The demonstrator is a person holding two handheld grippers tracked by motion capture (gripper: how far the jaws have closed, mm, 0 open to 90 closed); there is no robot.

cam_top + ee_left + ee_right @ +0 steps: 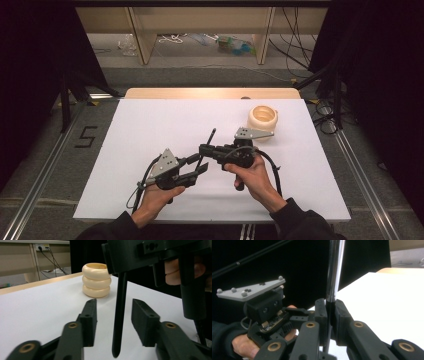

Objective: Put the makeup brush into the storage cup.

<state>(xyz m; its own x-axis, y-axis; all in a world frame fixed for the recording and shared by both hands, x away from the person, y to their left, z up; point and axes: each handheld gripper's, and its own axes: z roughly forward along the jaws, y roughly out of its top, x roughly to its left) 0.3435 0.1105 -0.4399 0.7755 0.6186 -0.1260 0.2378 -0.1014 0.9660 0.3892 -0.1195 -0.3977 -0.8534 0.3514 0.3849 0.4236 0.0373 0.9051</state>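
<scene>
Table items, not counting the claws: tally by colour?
Black: 1, the pen, clamped in the right claw, passing between the open left claw.
Cream: 1, the ribbed holder.
Total: 2.

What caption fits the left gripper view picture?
Open left tool around a black pen held by the right tool, cream ringed holder behind.

Black two-jaw tools [200, 169], brass pivot screws, grey three-cornered plates, trailing black cables, dark sleeves [305, 225]

Left tool [113, 315] parted, right tool [330, 315] clamped
</scene>
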